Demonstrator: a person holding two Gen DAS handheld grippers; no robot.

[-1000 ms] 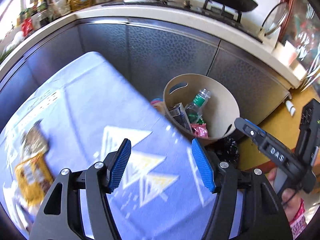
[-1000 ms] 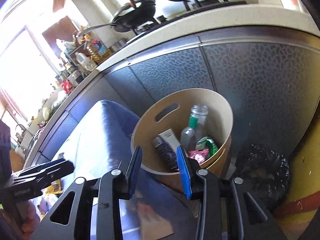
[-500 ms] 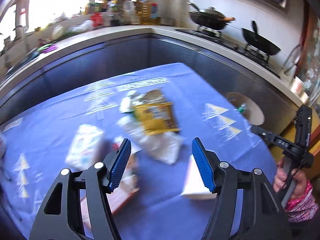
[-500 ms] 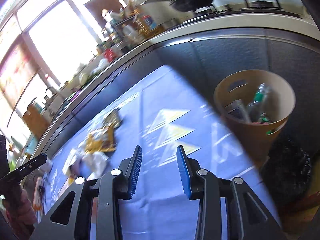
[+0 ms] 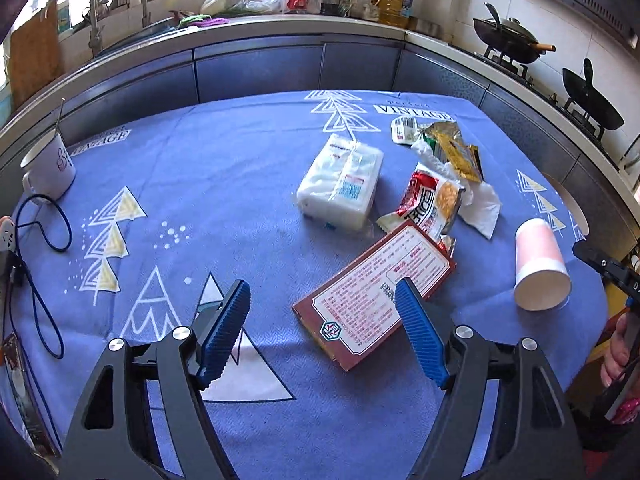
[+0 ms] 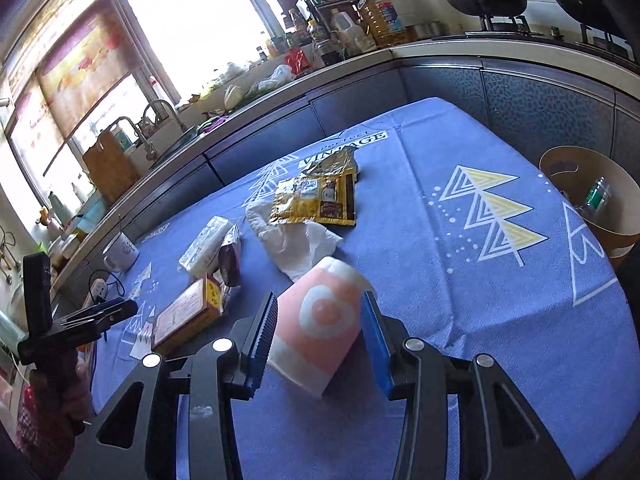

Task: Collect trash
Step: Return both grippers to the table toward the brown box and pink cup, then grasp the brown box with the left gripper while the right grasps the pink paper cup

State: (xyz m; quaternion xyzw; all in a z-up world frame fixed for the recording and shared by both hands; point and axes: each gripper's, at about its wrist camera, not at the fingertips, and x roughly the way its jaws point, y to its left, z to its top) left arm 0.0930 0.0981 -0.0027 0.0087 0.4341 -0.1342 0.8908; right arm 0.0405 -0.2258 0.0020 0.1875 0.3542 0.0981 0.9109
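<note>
Reaching for next trash. Right gripper (image 6: 318, 334) opening around paper cup (image 6: 320, 320), not clamped; left gripper (image 5: 320, 330) opening, empty, above red box (image 5: 372, 292). Next: close, carry to bin (image 6: 588, 200).

Black skeletal frames on both, left gripper (image 5: 322, 330) and right gripper (image 6: 318, 344): ribbed blue pads, silver round screws, triangular cut-outs. Pink patterned sleeve (image 5: 624, 412) at four o'clock.

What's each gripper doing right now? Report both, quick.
Left gripper: jaws opening, nothing held, above the brown box.
Right gripper: jaws opening either side of the pink paper cup, not gripping it.
</note>
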